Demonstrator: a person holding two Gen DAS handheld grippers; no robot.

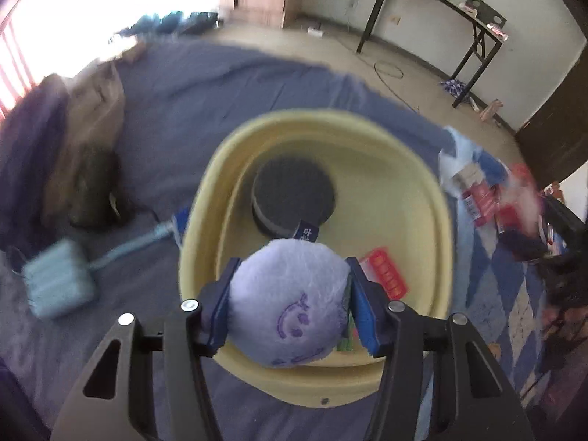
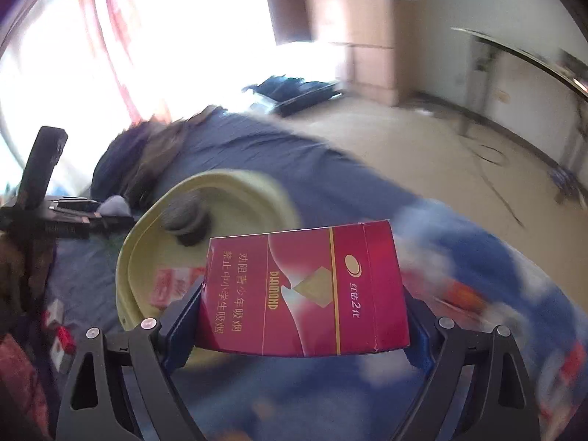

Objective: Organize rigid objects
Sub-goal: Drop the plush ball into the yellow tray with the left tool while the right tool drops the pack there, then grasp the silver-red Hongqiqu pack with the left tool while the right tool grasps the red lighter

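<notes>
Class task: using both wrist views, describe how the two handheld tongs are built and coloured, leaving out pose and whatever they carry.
Both the left tongs and the right tongs look alike: matte black angular frames with triangular cut-outs, round silver screw heads at the joints, and flat blue pads lining the inside of each finger. No cables, printed markings, hands or sleeves show in either view.

Fuzzy plush puff [image 1: 290, 301], glossy cardboard box [image 2: 305, 290], matt plastic basin [image 1: 433, 198].

Daylight, bright; window [image 2: 205, 36] blown out to white glare at upper left. Motion blur throughout, heavier in right view. Fisheye bending, dark vignetted corners.
</notes>
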